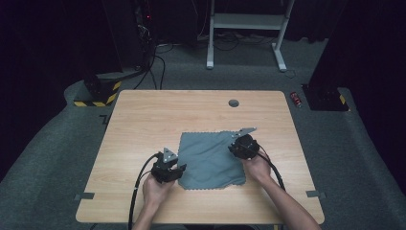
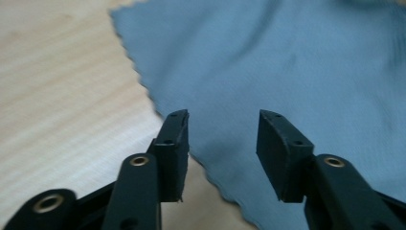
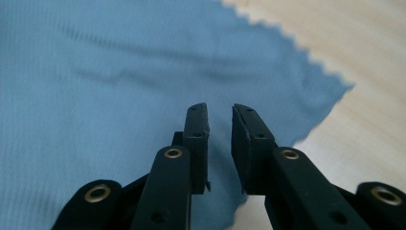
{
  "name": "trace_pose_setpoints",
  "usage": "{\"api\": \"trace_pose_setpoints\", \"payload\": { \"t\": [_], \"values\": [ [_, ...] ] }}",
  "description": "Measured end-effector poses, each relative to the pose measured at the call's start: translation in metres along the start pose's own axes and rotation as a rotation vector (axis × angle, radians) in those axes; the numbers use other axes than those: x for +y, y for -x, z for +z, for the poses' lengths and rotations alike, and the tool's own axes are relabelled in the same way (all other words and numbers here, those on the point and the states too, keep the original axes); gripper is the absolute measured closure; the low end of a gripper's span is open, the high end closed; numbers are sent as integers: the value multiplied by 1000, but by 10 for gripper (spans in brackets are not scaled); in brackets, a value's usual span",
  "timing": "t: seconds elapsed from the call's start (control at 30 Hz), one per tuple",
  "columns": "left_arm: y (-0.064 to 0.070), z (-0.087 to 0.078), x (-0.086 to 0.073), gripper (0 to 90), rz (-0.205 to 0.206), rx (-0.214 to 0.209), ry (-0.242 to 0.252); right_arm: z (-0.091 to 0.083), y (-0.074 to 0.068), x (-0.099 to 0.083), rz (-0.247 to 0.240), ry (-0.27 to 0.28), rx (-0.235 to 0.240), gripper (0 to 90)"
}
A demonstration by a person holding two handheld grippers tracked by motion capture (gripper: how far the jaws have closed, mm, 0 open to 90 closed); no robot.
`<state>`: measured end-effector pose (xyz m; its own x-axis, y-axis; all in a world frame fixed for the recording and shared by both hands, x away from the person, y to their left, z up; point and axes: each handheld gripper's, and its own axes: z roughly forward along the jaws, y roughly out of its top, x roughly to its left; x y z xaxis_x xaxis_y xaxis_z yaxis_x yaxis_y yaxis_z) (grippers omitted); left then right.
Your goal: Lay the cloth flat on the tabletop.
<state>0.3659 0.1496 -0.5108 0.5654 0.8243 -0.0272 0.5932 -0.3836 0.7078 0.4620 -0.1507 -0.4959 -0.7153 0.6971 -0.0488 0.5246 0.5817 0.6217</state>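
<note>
A blue-grey cloth [image 1: 210, 158] with zigzag edges lies spread flat on the wooden table [image 1: 143, 120], slightly right of centre. My left gripper [image 1: 181, 170] rests at the cloth's near left edge. In the left gripper view the left gripper [image 2: 223, 117] is open wide, its jaws low over the cloth [image 2: 287, 62] beside that edge. My right gripper [image 1: 231, 148] is at the cloth's right side. The right gripper view has this gripper [image 3: 220, 109] standing with only a narrow gap between its jaws, over the cloth [image 3: 119, 72] close to a corner. Nothing is held.
A round cable hole [image 1: 233, 103] sits in the table's far part. On the grey carpet behind stand a white desk frame [image 1: 244, 24], a yellow-and-black striped base [image 1: 98, 96], a black base [image 1: 325, 96] and a small red can [image 1: 297, 99].
</note>
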Motion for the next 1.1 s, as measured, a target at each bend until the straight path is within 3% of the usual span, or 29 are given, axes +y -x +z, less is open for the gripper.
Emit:
{"api": "trace_pose_setpoints", "payload": {
  "t": [0.1,0.2,0.33,0.4,0.47,0.63,0.8,0.9,1.0,1.1],
  "values": [
    [1,5,-2,641,26,13,-16,4,-1,-9,-8,-29,7,791],
    [-5,7,1,758,37,29,-20,5,2,-11,-11,-9,-5,872],
    [-18,13,9,812,11,62,-26,10,8,-5,3,-11,-50,882],
    [-18,14,11,740,-3,93,-34,11,10,-4,12,-14,-60,827],
    [-14,11,8,659,-6,70,-27,6,10,-6,36,-6,-38,807],
    [0,-6,-14,592,-3,17,-1,-31,-11,-27,-27,70,9,801],
    [8,-16,-26,609,-2,5,7,-53,-41,-58,-87,66,72,795],
    [12,-17,-27,656,6,12,6,-56,-52,-69,-88,63,98,775],
    [14,-15,-26,736,13,26,16,-51,-61,-78,-106,32,86,742],
    [17,-14,-25,814,33,27,13,-50,-59,-81,-78,38,96,771]
  ]
}}
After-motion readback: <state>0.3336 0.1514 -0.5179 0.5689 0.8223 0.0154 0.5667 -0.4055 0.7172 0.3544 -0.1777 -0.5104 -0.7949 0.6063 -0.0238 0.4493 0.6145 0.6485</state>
